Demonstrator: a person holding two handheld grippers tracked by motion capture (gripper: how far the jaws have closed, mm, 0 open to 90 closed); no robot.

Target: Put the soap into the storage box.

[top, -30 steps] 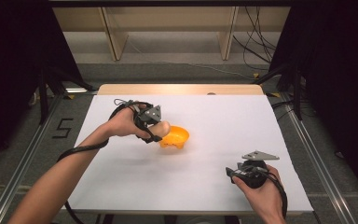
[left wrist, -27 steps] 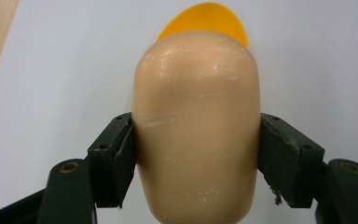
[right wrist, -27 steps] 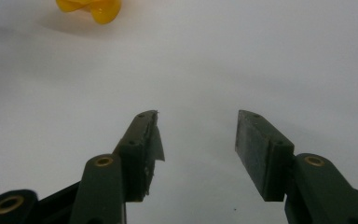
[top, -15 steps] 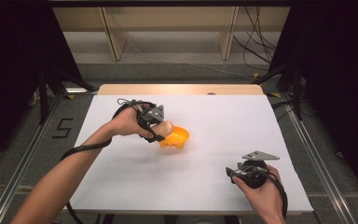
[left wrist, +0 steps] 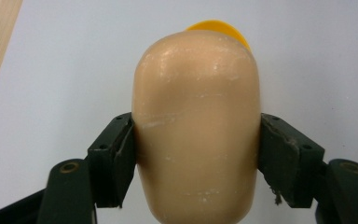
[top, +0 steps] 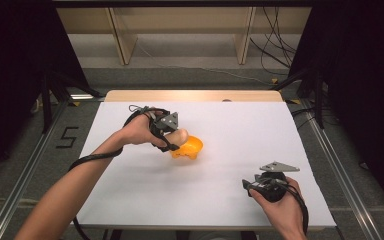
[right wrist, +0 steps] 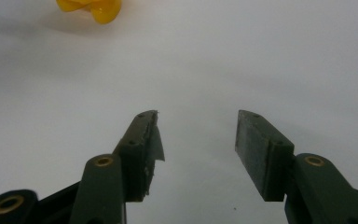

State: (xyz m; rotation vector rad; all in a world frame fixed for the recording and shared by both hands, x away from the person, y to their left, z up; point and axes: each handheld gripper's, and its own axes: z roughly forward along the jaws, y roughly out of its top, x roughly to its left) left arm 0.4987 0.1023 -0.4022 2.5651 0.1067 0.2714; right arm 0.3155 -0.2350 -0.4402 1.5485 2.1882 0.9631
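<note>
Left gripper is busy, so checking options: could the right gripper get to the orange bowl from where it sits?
Probably yes. The right gripper is open and holds nothing, and bare white table lies between it and the orange bowl. The left gripper, holding a beige piece, crowds the bowl's far side.

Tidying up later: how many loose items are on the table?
2: a beige rounded piece clamped in the left gripper, and an orange bowl just beyond it.

Right gripper (right wrist: 198, 135) fingers spread, nothing between; orange bowl (right wrist: 91, 9) far ahead.
</note>
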